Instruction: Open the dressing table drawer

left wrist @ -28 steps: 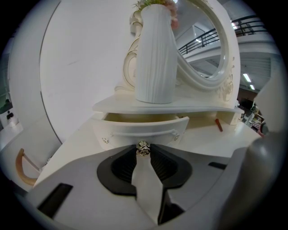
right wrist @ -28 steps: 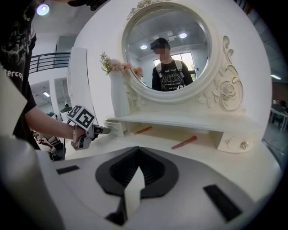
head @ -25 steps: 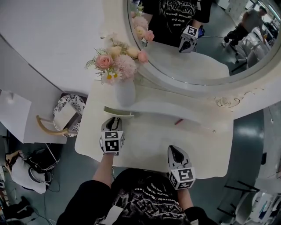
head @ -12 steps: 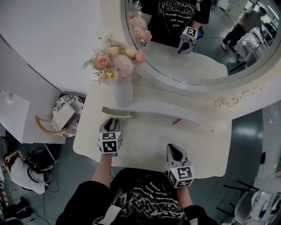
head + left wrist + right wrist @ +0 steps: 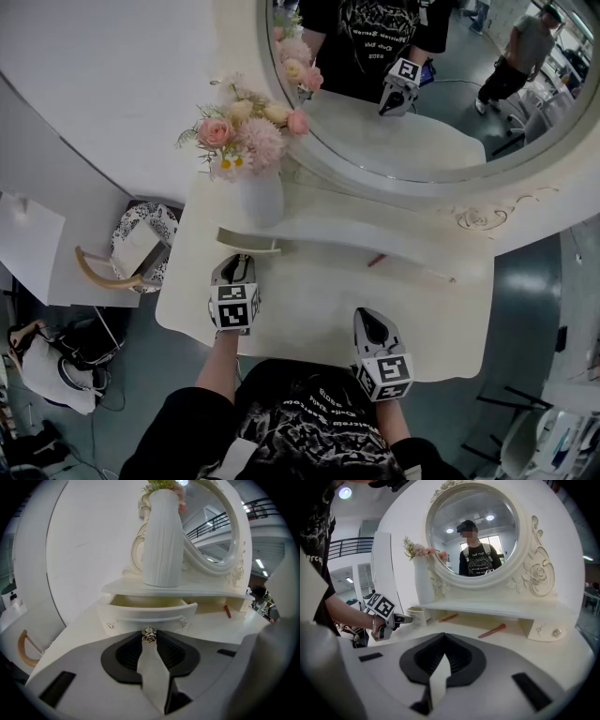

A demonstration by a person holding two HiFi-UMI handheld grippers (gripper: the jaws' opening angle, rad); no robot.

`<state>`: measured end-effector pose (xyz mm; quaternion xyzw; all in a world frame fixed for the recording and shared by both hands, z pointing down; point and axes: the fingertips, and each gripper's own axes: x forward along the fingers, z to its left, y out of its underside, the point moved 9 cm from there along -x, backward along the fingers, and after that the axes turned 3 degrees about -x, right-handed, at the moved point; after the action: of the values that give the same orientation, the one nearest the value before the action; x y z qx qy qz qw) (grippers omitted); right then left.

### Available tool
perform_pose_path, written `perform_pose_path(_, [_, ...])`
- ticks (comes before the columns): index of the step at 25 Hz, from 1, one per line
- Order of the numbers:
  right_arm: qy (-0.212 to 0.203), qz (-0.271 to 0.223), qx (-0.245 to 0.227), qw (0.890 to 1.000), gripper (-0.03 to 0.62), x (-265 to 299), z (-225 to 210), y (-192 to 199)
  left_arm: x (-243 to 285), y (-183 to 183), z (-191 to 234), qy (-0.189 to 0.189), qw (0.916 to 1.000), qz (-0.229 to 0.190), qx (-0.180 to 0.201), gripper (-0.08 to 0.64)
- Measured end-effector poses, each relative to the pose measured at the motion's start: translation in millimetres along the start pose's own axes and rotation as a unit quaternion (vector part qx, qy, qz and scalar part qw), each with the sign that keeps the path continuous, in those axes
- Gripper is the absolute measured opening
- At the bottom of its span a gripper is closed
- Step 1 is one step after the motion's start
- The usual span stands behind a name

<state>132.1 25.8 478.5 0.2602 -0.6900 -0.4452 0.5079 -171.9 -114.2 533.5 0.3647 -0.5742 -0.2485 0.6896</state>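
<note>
The small left drawer [image 5: 246, 240] of the white dressing table [image 5: 319, 309] stands pulled out a little from under the shelf, its pale inside showing [image 5: 145, 603]. My left gripper [image 5: 241, 265] is shut on the drawer's silver rose-shaped knob [image 5: 149, 635], which sits pinched at the tips of the black pads [image 5: 129, 651]. Over the table's front edge my right gripper [image 5: 368, 325] hangs shut with nothing in it, well apart from the drawer. The right gripper view shows the left gripper [image 5: 383, 616] at the drawer [image 5: 417, 615].
A white ribbed vase [image 5: 264, 199] of pink flowers stands on the shelf right above the drawer. A red stick [image 5: 377, 260] lies under the shelf. A second small drawer [image 5: 543, 629] sits at the right end. The round mirror [image 5: 422, 103] rises behind. A patterned basket [image 5: 141, 246] is on the floor at left.
</note>
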Motion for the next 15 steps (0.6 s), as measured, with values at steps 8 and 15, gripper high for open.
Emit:
perform_pose_path(8, [-0.018,-0.004,-0.001,1.0,0.01,5,9,-2,-1,1,1,-0.003,1.0,0.001,-0.001,0.106])
perform_pose_path(15, [-0.027,-0.002,-0.003,1.0,0.011,5,11,-1,-2,1,1,-0.006,1.0,0.0,-0.003,0.106])
